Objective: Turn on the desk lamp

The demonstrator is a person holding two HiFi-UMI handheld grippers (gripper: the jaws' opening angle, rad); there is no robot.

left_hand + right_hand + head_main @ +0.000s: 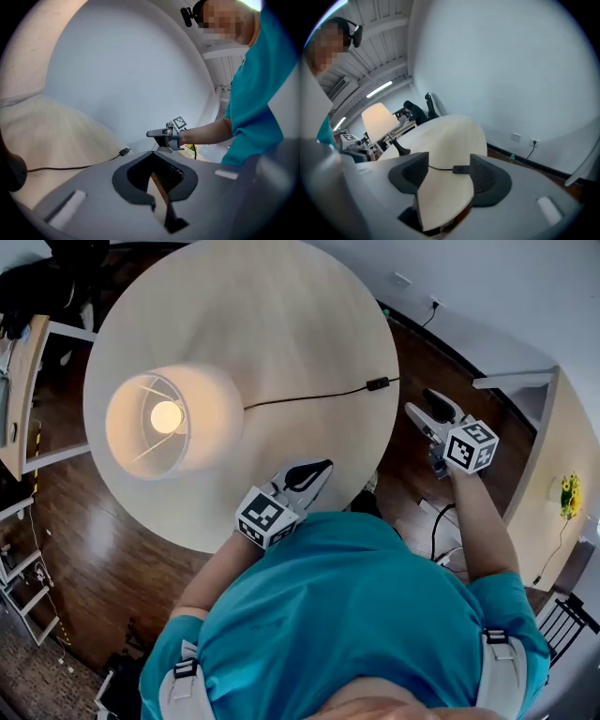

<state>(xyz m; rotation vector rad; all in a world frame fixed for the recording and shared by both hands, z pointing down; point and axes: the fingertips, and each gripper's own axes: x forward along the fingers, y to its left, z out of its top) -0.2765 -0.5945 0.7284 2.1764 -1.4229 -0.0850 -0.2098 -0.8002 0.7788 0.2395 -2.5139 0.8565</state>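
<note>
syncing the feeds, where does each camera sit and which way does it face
head view: on the head, facing down at the table and lit lamp; shows shirt, arms, left gripper, right gripper.
left gripper view: on the left gripper, facing across the table at the right gripper; shows own jaws, shirt.
right gripper view: on the right gripper, facing over the switch to the lamp; shows own jaws.
shared: table and switch in all.

Left gripper (323,468) jaws together; right gripper (421,402) jaws apart, empty.
</note>
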